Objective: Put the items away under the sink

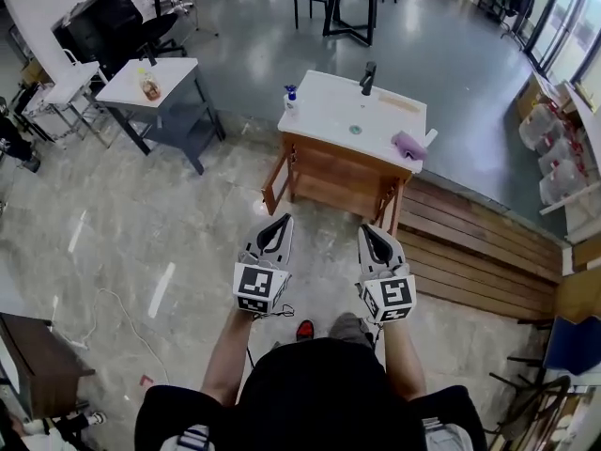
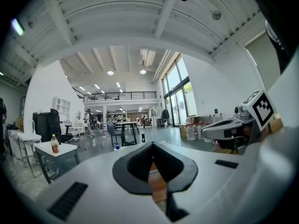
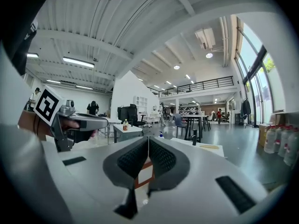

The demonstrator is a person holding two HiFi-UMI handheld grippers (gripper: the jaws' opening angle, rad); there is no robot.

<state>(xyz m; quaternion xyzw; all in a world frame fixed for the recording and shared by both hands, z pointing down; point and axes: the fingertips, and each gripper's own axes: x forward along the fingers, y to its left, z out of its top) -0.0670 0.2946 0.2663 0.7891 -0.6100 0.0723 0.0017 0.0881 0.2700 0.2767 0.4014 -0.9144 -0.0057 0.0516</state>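
Observation:
A wooden sink cabinet with a white top [image 1: 333, 109] stands a few steps ahead, both its doors [image 1: 278, 180] swung open. On the top are a blue-capped bottle [image 1: 290, 96], a black faucet [image 1: 368, 77] and a purple cloth [image 1: 408, 145]. My left gripper [image 1: 285, 220] and right gripper [image 1: 364, 230] are held side by side at waist height, pointing toward the cabinet and well short of it. Both are shut with nothing between the jaws. In the left gripper view the jaws [image 2: 152, 146] meet at the tip, and in the right gripper view they [image 3: 148, 139] meet too.
A grey table [image 1: 183, 71] with a bottle [image 1: 149, 87] stands to the left, with black office chairs [image 1: 113, 22] behind it. A raised wooden platform [image 1: 479, 252] runs to the right of the cabinet, with water jugs [image 1: 554, 148] beyond. A cable [image 1: 113, 313] lies on the floor at the left.

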